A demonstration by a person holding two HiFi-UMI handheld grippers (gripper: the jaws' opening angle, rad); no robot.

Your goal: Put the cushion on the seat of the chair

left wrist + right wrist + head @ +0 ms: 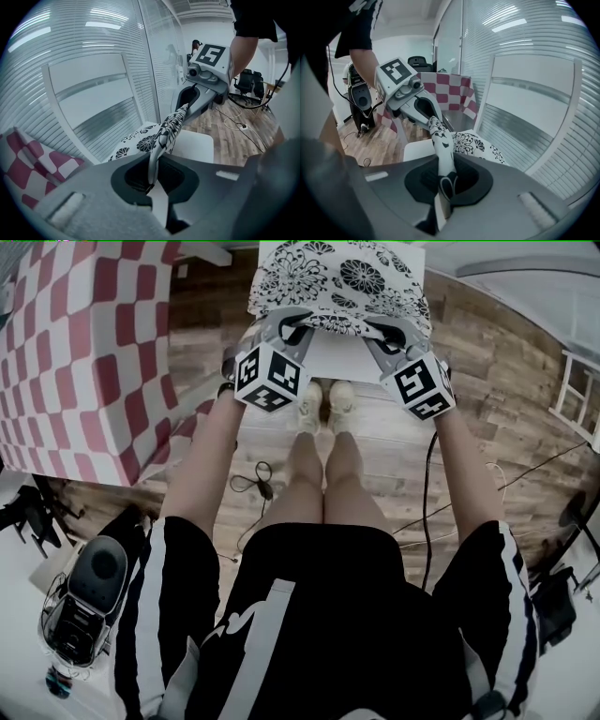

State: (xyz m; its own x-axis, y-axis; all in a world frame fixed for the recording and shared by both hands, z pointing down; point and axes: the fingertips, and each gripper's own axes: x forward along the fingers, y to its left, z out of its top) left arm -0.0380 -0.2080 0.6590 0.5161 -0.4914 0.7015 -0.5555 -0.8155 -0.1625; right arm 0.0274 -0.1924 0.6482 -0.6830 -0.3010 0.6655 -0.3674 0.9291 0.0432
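The black-and-white floral cushion [337, 282] hangs over the white chair seat [337, 357], its far part resting on the seat. My left gripper [291, 329] is shut on the cushion's near left edge and my right gripper [389, 334] on its near right edge. In the left gripper view the fabric edge [164, 133] runs from my shut jaws [152, 180] across to the right gripper [201, 91]. In the right gripper view the cushion edge [443, 145] is pinched in my jaws [446, 183], with the left gripper [417, 105] beyond. The slatted white chair back [534, 93] rises behind.
A red-and-white checked cloth [84, 362] stands close on the left of the chair. The person's legs and shoes [323, 404] are right before the seat. Cables [258, 479] lie on the wooden floor, and a grey device [89, 592] sits at lower left.
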